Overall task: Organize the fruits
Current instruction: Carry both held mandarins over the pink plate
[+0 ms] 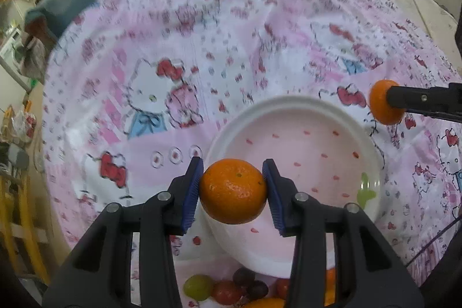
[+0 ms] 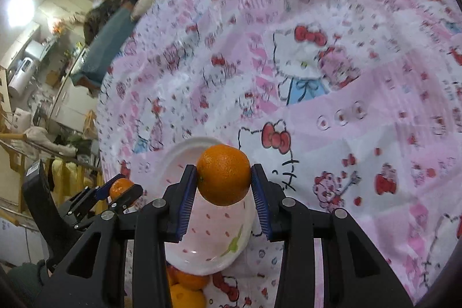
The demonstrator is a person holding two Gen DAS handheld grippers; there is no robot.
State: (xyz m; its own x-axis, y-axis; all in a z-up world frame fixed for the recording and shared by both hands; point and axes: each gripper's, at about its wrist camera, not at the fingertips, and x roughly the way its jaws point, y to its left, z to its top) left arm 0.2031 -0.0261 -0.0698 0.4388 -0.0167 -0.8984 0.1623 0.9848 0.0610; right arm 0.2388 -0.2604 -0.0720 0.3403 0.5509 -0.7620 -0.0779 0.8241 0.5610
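Both of my grippers carry fruit above the bed. The left gripper (image 1: 233,189) has its blue-padded fingers (image 1: 192,192) pinching an orange (image 1: 233,191) from either side; the fruit hangs over the near rim of a white bowl (image 1: 291,103) with small red markings inside.

In the left wrist view, the right gripper (image 1: 388,101) enters from the right edge, clamped on a second orange (image 1: 379,103) just beyond the bowl's right rim.

From the right wrist view, the right gripper (image 2: 223,179) has its fingers (image 2: 186,201) pressed on that second orange (image 2: 223,174), held above the bowl (image 2: 176,155), which appears tilted in this view. A green mark shows on the bowl's inner wall. The left gripper (image 2: 122,191) shows at lower left with its orange (image 2: 119,188) between the fingers.

The bowl sits on a pink cartoon-cat bedsheet (image 1: 179,53), wrinkled and blurred in both views.

Near the bottom of the left wrist view, a loose pile of fruit (image 1: 231,289) lies on the sheet just before the bowl: green and dark grapes, small red fruits, some orange pieces. In the right view, two more oranges (image 2: 187,287) lie just below the bowl's near rim.

Room clutter shows at far left; detail is too small to tell.
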